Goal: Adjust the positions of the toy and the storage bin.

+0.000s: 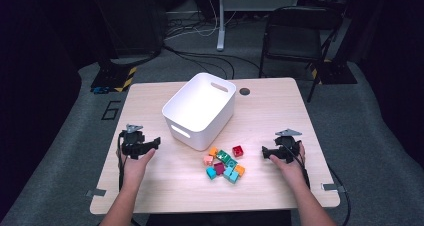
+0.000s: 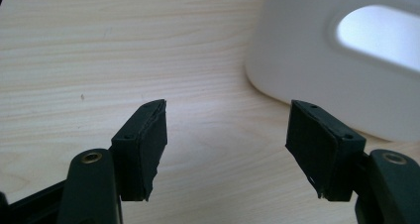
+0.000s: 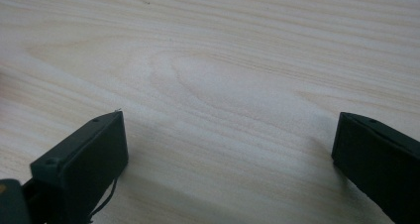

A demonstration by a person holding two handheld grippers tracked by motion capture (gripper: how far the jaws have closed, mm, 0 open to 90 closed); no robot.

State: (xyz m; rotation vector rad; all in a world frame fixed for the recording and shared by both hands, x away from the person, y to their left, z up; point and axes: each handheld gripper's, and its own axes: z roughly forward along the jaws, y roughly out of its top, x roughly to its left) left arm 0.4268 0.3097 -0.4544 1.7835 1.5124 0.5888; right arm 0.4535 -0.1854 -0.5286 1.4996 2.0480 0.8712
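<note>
A white bin with handle slots stands on the wooden table, a little left of centre. In front of it lies a cluster of several small coloured blocks: red, orange, green, pink, teal, maroon. My left gripper sits to the left of the bin, jaws pointing right toward it, open with bare wood between them. The bin's wall and a handle slot fill the upper right of the left gripper view. My right gripper rests right of the blocks, open over bare wood.
A round grommet hole sits in the table behind the bin. A black folding chair and cables stand on the floor beyond the far edge. Metal brackets mark the near corners.
</note>
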